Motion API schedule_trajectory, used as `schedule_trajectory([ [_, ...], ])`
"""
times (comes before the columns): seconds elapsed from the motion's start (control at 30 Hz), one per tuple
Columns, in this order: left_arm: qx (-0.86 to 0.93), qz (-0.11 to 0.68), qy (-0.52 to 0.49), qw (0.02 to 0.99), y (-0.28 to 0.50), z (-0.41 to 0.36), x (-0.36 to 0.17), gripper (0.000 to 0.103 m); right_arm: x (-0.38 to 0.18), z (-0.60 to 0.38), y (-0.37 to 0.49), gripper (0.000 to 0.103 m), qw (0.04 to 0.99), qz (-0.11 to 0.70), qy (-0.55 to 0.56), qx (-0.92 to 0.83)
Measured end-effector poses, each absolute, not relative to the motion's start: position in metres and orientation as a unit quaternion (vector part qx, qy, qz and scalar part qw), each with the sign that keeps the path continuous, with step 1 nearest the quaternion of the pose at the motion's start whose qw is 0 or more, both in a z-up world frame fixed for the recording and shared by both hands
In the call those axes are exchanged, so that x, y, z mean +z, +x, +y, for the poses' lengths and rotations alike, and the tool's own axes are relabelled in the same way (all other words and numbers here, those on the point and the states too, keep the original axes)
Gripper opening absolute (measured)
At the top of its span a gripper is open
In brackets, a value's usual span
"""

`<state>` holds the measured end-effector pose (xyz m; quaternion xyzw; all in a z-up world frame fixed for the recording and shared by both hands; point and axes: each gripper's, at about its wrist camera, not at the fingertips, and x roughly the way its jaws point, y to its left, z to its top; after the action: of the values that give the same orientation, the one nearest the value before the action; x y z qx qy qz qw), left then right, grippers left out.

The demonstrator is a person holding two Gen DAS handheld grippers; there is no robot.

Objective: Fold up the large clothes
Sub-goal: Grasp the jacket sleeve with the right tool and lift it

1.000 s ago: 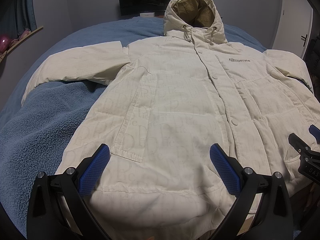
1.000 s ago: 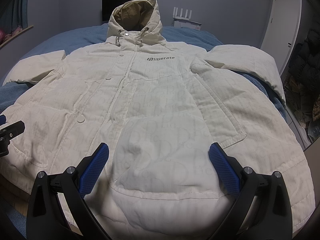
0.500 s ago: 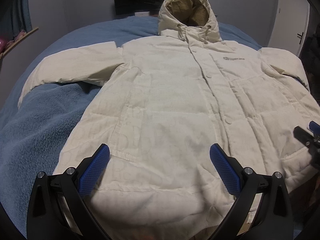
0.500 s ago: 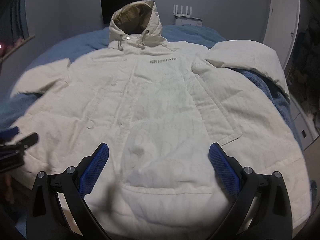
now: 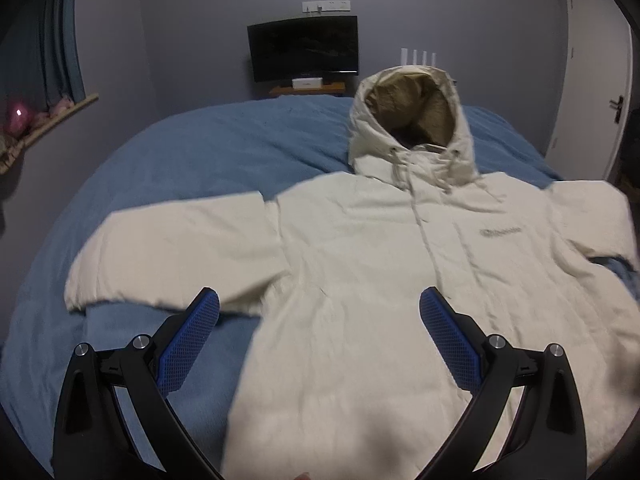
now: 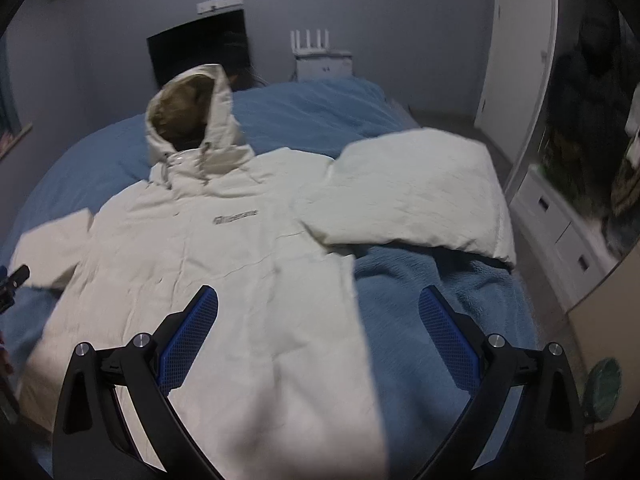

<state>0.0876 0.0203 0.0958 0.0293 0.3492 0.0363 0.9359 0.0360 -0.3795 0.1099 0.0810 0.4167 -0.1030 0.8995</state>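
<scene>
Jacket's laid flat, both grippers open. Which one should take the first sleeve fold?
Either could; I lean right. The right gripper hangs open past the jacket's side edge, its sleeve straight ahead on the blanket. The left gripper is open over the body, its sleeve off to the side.

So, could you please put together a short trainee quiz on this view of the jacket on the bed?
1. True or false: the cream hooded padded jacket lies front up, sleeves spread, on the blue fleece blanket.
2. What are the left gripper and right gripper holding? A) a sleeve each B) nothing C) the hood
3. Fill in: the jacket's hood points toward the dark ____ at the grey wall.

Key: 1 true; 2 B, both stand open over the jacket; 3 screen.
</scene>
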Motion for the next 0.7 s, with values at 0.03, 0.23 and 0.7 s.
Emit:
schedule_trajectory([
  [0.03,0.037,0.350,0.032,0.936,0.092,0.020,0.093,0.097,0.104,-0.390,0.044,0.097,0.893,0.429,0.089,-0.102],
  [0.23,0.001,0.404,0.055,0.913,0.118,0.014,0.045,0.097,0.060,-0.453,0.068,0.097,0.871,0.452,0.145,-0.127],
  [0.7,-0.064,0.415,0.057,0.906,0.130,0.006,0.022,0.097,0.006,-0.542,0.110,0.076,0.846,0.402,0.314,-0.157],
])
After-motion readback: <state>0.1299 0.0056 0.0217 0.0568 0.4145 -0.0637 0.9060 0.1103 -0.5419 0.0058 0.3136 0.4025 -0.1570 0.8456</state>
